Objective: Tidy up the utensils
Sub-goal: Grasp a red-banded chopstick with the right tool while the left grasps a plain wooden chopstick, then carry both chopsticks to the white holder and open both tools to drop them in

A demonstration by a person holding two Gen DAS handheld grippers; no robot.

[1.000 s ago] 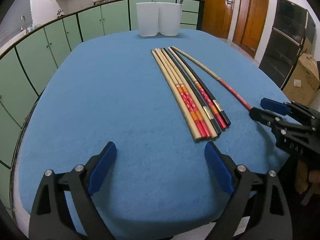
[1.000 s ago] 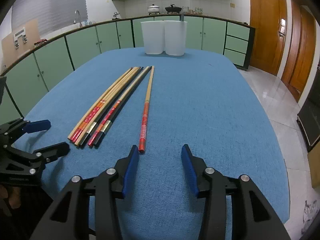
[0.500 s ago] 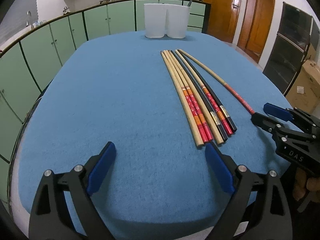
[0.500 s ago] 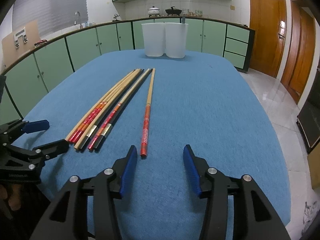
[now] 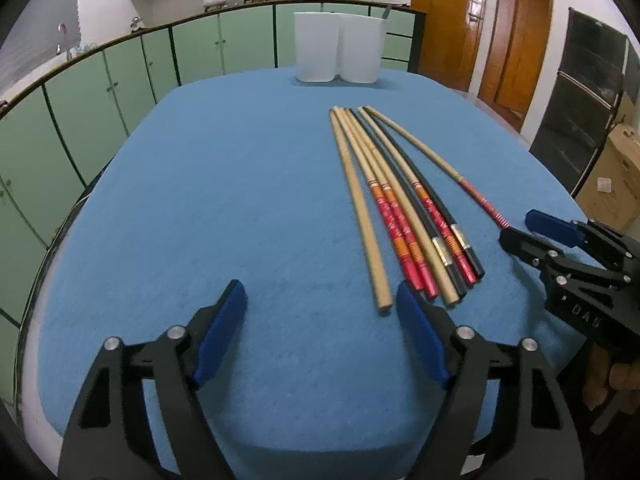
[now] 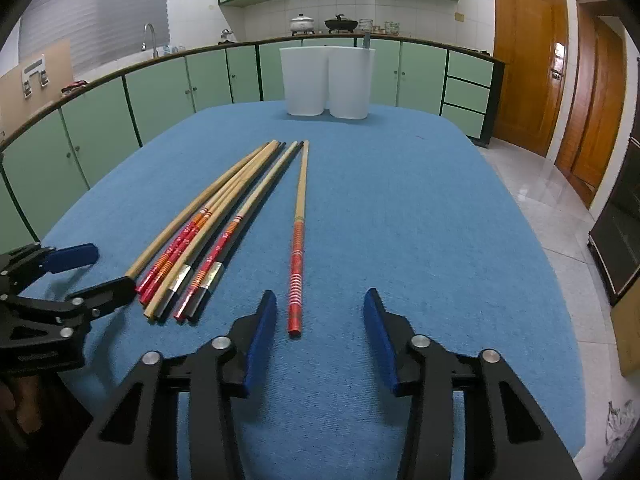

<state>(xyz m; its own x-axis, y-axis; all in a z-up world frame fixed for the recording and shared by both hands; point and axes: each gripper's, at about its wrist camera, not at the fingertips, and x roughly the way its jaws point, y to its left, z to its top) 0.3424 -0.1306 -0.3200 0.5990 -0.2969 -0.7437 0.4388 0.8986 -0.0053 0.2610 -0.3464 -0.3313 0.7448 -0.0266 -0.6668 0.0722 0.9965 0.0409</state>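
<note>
Several long chopsticks (image 5: 404,216) (image 6: 208,232) lie side by side on the blue table cloth (image 5: 240,208), some plain wood, some black, some with red ends. One red-ended chopstick (image 6: 300,216) (image 5: 460,178) lies apart to their right. My right gripper (image 6: 320,304) (image 5: 528,230) is open and closing, with this chopstick's near end between its fingers, untouched. My left gripper (image 5: 320,300) (image 6: 100,272) is open and closing on nothing. The plain chopstick's end lies just off its right fingertip (image 5: 404,300). Two white containers (image 5: 338,52) (image 6: 328,80) stand at the far edge.
The cloth-covered table (image 6: 440,208) has rounded edges, with a drop to a tiled floor (image 6: 560,200) on the right. Green cabinets (image 5: 80,92) run behind and to the left. Wooden doors (image 6: 528,60) and a cardboard box (image 5: 612,176) are to the right.
The left jaws have narrowed, and the chopsticks' near ends now lie closer to its right finger. The right gripper has crept forward, so the red-ended chopstick's tip lies deeper between its slightly narrower jaws.
</note>
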